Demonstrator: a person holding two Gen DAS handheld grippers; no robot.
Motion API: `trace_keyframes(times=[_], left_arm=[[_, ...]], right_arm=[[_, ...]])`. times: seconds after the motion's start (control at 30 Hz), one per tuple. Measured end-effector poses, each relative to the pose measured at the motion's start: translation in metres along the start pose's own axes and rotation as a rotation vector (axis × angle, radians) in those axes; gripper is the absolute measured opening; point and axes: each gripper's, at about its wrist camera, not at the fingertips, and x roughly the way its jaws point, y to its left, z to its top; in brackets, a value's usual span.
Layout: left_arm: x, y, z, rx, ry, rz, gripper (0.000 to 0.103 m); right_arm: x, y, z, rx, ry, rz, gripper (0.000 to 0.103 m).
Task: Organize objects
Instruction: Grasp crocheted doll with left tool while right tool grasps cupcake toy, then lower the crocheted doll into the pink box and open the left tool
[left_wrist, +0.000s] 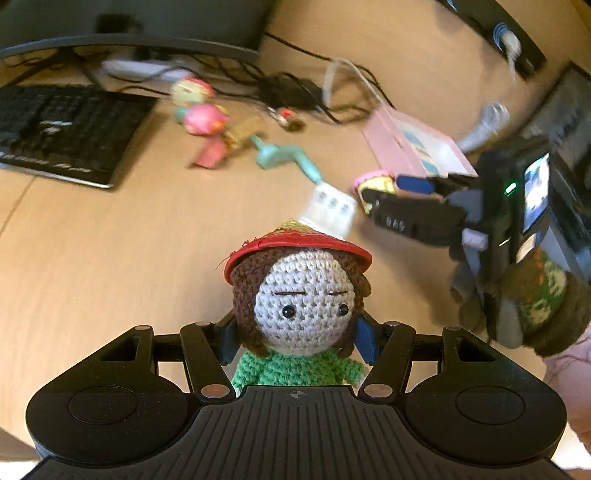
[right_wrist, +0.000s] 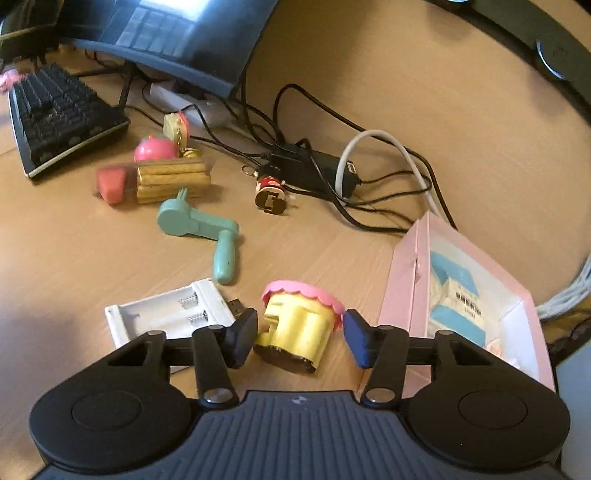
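My left gripper (left_wrist: 297, 334) is shut on a crocheted doll (left_wrist: 301, 299) with a red hat, brown hair and green body, held above the desk. My right gripper (right_wrist: 301, 338) is open, its pads either side of a yellow toy cup with a pink scalloped rim (right_wrist: 295, 326) lying on the desk; the left pad touches or nearly touches it. In the left wrist view the right gripper (left_wrist: 384, 190) is at the right, at the same cup (left_wrist: 373, 182). A pink open box (right_wrist: 461, 295) with blue-and-white packets stands just right of the cup.
On the wooden desk lie a white battery holder (right_wrist: 166, 312), a teal crank handle (right_wrist: 203, 225), a gold block with a red piece (right_wrist: 170, 181), a pink ball (right_wrist: 153, 149), a small figurine (right_wrist: 269, 195), cables and an adapter (right_wrist: 306, 171), a keyboard (right_wrist: 55, 114), and a monitor base.
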Motion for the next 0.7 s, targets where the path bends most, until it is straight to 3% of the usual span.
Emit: trace_keyframes(times=[0.17, 0.23, 0.37, 0.5, 0.53, 0.6, 0.63, 0.7], left_arm=[[0.020, -0.024, 0.001, 0.092, 0.102, -0.046, 0.065], [0.027, -0.035, 0.003, 0.107, 0.131, -0.086, 0.065], [0.047, -0.069, 0.018, 0.157, 0.156, -0.164, 0.065], [0.070, -0.103, 0.032, 0.197, 0.166, -0.182, 0.065], [0.074, -0.109, 0.033, 0.197, 0.169, -0.186, 0.065], [0.080, -0.121, 0.034, 0.196, 0.176, -0.199, 0.065], [0.082, -0.124, 0.035, 0.196, 0.179, -0.202, 0.065], [0.085, -0.130, 0.032, 0.199, 0.185, -0.197, 0.065]], right_arm=[[-0.050, -0.026, -0.030, 0.112, 0.004, 0.006, 0.046], [-0.073, -0.038, -0.048, 0.141, 0.018, 0.000, 0.031], [-0.114, -0.064, -0.084, 0.217, 0.030, -0.065, 0.029], [-0.134, -0.087, -0.112, 0.289, 0.040, -0.105, 0.029], [-0.137, -0.091, -0.117, 0.301, 0.038, -0.111, 0.032], [-0.141, -0.095, -0.126, 0.304, 0.044, -0.125, 0.047], [-0.142, -0.096, -0.130, 0.297, 0.044, -0.142, 0.060], [-0.141, -0.096, -0.134, 0.288, 0.047, -0.158, 0.064]])
